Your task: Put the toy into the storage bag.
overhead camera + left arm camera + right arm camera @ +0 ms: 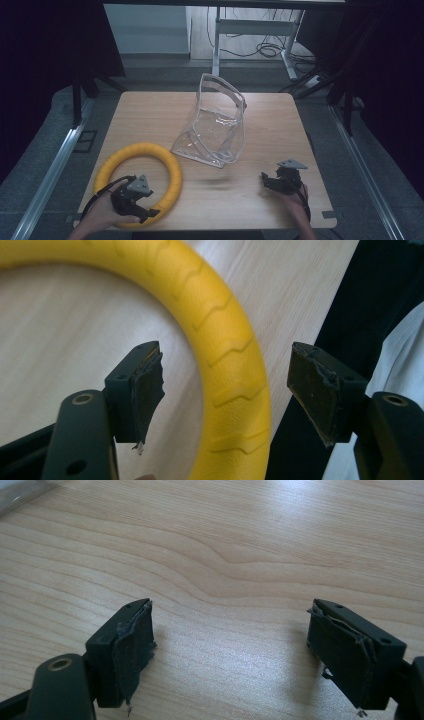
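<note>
A yellow ribbed ring (140, 177) lies flat on the wooden table (150, 115) at the front left. My left gripper (150, 210) is open and straddles the ring's near edge; in the left gripper view the ring (225, 340) passes between the two spread jaws, with no pad touching it. A clear plastic pouch (215, 125) stands open near the table's middle. At the front right my right gripper (263, 179) is open just above bare wood (225, 555), nothing between its jaws.
The table's front edge runs just behind both hands. Beyond the far edge stand desk legs with cables (270, 50) on the floor. Metal rails (50, 170) flank the table on both sides.
</note>
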{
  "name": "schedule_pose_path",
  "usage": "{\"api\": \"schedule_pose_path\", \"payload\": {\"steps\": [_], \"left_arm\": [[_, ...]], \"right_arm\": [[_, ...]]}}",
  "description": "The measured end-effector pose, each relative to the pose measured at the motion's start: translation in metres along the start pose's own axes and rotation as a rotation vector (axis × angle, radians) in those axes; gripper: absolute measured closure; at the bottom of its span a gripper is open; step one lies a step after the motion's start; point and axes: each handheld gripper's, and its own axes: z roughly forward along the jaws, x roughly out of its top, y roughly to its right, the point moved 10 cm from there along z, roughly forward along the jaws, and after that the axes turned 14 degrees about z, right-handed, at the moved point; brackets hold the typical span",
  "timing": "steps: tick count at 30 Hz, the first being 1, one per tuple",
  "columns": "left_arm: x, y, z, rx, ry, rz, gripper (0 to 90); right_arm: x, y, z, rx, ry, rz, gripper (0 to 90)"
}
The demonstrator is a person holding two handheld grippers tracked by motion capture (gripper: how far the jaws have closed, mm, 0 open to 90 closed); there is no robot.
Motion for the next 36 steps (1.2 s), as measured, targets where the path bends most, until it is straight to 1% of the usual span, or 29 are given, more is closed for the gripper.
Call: {"api": "schedule_pose_path", "payload": {"steps": [1, 2, 3, 4, 5, 7, 8, 9, 10, 11, 12, 13, 14, 17, 18, 19, 23, 25, 26, 28, 31, 32, 33, 34, 35, 36], "left_arm": [[-0.003, 0.002, 0.006, 0.003, -0.035, -0.007, 31.3], [-0.003, 0.002, 0.006, 0.003, -0.035, -0.007, 31.6], [-0.006, 0.004, 0.012, 0.001, -0.078, -0.009, 31.8], [-0.006, 0.004, 0.012, 0.001, -0.078, -0.009, 32.1], [-0.009, 0.006, 0.016, -0.003, -0.113, -0.009, 32.6], [-0.011, 0.008, 0.02, -0.002, -0.146, -0.007, 33.5], [-0.011, 0.008, 0.02, -0.002, -0.146, -0.007, 33.7], [-0.012, 0.008, 0.023, 0.008, -0.182, -0.004, 34.1], [-0.012, 0.008, 0.023, 0.008, -0.182, -0.004, 34.5], [-0.013, 0.008, 0.025, 0.009, -0.196, -0.008, 34.8], [-0.012, 0.007, 0.028, 0.015, -0.222, -0.014, 35.6], [-0.012, 0.007, 0.028, 0.015, -0.222, -0.014, 36.1], [-0.011, 0.006, 0.032, 0.012, -0.237, -0.017, 36.3], [-0.009, 0.006, 0.036, 0.013, -0.249, -0.024, 36.7], [-0.007, 0.005, 0.041, 0.019, -0.277, -0.022, 37.8], [-0.006, 0.005, 0.044, 0.022, -0.286, -0.023, 38.9], [-0.001, 0.004, 0.046, 0.024, -0.286, -0.034, 44.5], [0.002, 0.004, 0.047, 0.032, -0.291, -0.052, 46.3], [0.002, 0.004, 0.047, 0.032, -0.291, -0.052, 46.9], [0.002, 0.004, 0.047, 0.03, -0.288, -0.073, 47.6], [0.001, 0.004, 0.046, 0.019, -0.258, -0.102, 48.6], [0.001, 0.004, 0.046, 0.019, -0.258, -0.102, 48.9], [0.001, 0.004, 0.045, 0.013, -0.243, -0.113, 49.0], [0.001, 0.004, 0.043, -0.001, -0.215, -0.128, 49.2], [0.001, 0.004, 0.041, -0.008, -0.203, -0.134, 49.3], [0.001, 0.004, 0.041, -0.008, -0.203, -0.134, 49.4]], "right_arm": [[0.0, 0.0, 0.0, -0.001, 0.0, 0.0, 18.9], [0.0, 0.0, 0.0, 0.0, 0.0, 0.0, 18.9], [0.0, 0.0, 0.0, -0.001, 0.0, 0.0, 18.9], [0.0, 0.0, 0.0, -0.001, 0.0, 0.0, 18.9], [0.0, 0.0, 0.0, -0.001, 0.0, 0.0, 18.9], [0.0, 0.0, 0.0, 0.0, 0.0, 0.001, 18.9], [0.0, 0.0, 0.0, 0.0, 0.0, 0.001, 18.9], [0.0, 0.0, 0.0, 0.0, 0.0, 0.001, 18.9], [0.0, 0.0, 0.0, 0.0, 0.0, 0.001, 18.9], [0.0, 0.0, 0.0, -0.001, 0.0, 0.001, 18.9], [0.0, 0.0, 0.0, -0.001, 0.0, 0.0, 18.9], [0.0, 0.0, 0.0, -0.001, 0.0, 0.0, 18.9], [0.0, 0.0, 0.0, -0.001, 0.0, -0.001, 18.9], [0.0, 0.0, 0.0, -0.001, 0.001, -0.002, 18.9], [0.0, 0.0, 0.0, -0.001, 0.001, -0.002, 18.9], [0.0, 0.0, 0.0, -0.001, 0.001, -0.002, 18.9], [0.0, 0.0, 0.0, -0.001, 0.001, -0.002, 18.9], [0.0, 0.0, 0.0, -0.001, 0.001, -0.002, 18.9], [0.0, 0.0, 0.0, -0.001, 0.001, -0.002, 18.9], [0.0, 0.0, 0.0, 0.0, 0.003, -0.001, 18.9], [0.0, 0.0, 0.0, -0.001, 0.001, -0.002, 18.9], [0.0, 0.0, 0.0, -0.001, 0.001, -0.002, 18.9], [0.0, 0.0, 0.0, -0.001, 0.001, -0.002, 18.9], [0.0, 0.0, 0.0, -0.001, 0.001, -0.002, 19.0], [0.0, 0.0, 0.0, -0.001, 0.001, -0.003, 18.9], [0.0, 0.0, 0.0, -0.001, 0.001, -0.003, 18.9]]}}
